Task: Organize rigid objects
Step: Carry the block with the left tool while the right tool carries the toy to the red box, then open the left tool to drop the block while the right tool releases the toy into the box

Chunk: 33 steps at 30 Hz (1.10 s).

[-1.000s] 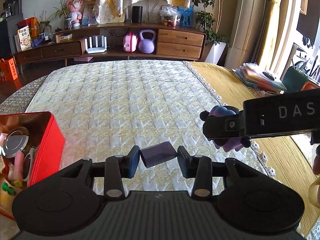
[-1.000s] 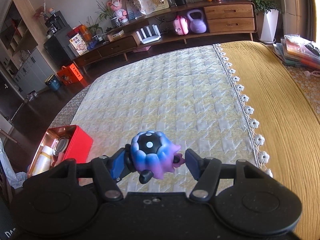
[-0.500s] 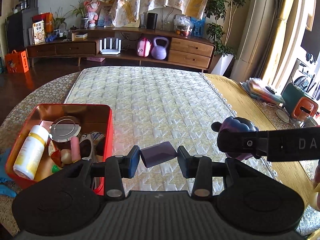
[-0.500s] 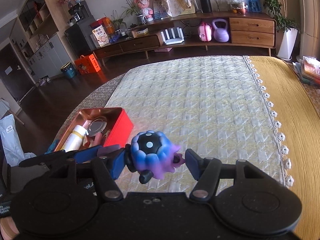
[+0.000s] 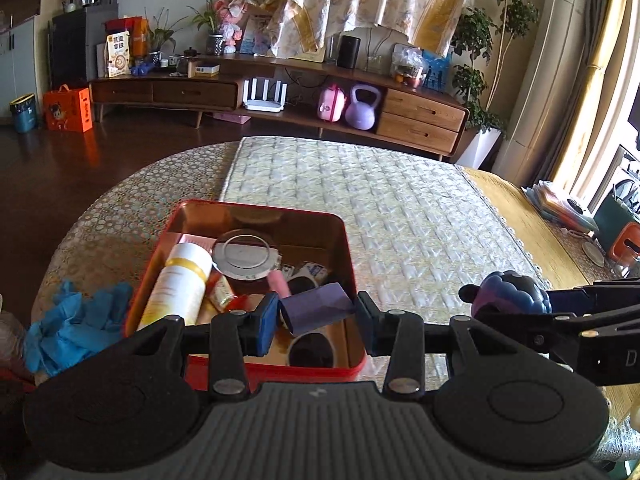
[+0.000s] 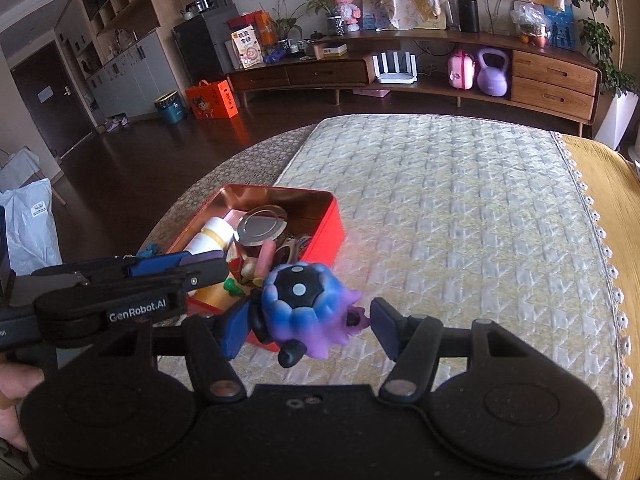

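My left gripper is shut on a small purple block and holds it above the near right part of an open red tin. The tin holds a white and yellow bottle, a round metal lid, sunglasses and other small items. My right gripper is shut on a blue and purple toy figure and holds it just right of the tin. The toy also shows in the left wrist view. The left gripper shows in the right wrist view.
The tin stands on a quilted yellow-white cloth on a round table. Blue gloves lie left of the tin. A yellow cloth covers the right side. Stacked items lie at the far right.
Both grippers have moved left with their objects. The left one went from over the bare cloth to above the tin. The right one came up to the tin's right side.
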Each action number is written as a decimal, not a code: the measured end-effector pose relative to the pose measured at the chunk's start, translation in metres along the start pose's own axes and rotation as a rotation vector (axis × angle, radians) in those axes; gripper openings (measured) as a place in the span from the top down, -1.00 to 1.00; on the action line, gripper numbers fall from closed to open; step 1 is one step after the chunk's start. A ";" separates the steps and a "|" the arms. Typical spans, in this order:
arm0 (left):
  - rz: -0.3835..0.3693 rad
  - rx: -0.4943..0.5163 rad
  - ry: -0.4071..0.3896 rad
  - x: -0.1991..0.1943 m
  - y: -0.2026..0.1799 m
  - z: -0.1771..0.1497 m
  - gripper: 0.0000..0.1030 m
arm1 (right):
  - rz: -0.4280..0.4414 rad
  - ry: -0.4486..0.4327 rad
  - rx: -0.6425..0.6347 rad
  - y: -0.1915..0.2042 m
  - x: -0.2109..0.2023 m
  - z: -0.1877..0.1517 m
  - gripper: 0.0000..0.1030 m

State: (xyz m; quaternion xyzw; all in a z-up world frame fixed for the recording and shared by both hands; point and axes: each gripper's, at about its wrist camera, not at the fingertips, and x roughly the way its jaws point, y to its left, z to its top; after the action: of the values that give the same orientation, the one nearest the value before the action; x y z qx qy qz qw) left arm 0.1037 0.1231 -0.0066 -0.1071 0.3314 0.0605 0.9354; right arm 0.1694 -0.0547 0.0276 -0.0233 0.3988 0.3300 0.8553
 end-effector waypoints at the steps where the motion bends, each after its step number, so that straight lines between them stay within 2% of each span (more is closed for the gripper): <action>1: 0.005 -0.004 0.000 0.000 0.006 0.000 0.21 | 0.004 0.002 -0.011 0.004 0.003 0.001 -0.22; 12: 0.056 0.002 -0.003 0.023 0.054 0.023 0.21 | -0.018 0.011 -0.133 0.038 0.054 0.019 -0.22; 24: 0.109 0.037 0.012 0.085 0.070 0.053 0.21 | -0.078 -0.024 -0.254 0.044 0.119 0.047 -0.22; 33: 0.136 0.033 0.041 0.118 0.081 0.059 0.21 | -0.097 -0.025 -0.279 0.042 0.151 0.052 -0.22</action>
State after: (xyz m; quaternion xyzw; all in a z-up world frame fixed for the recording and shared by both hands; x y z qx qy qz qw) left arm 0.2162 0.2209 -0.0493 -0.0700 0.3580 0.1164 0.9238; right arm 0.2495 0.0761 -0.0328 -0.1573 0.3367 0.3406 0.8637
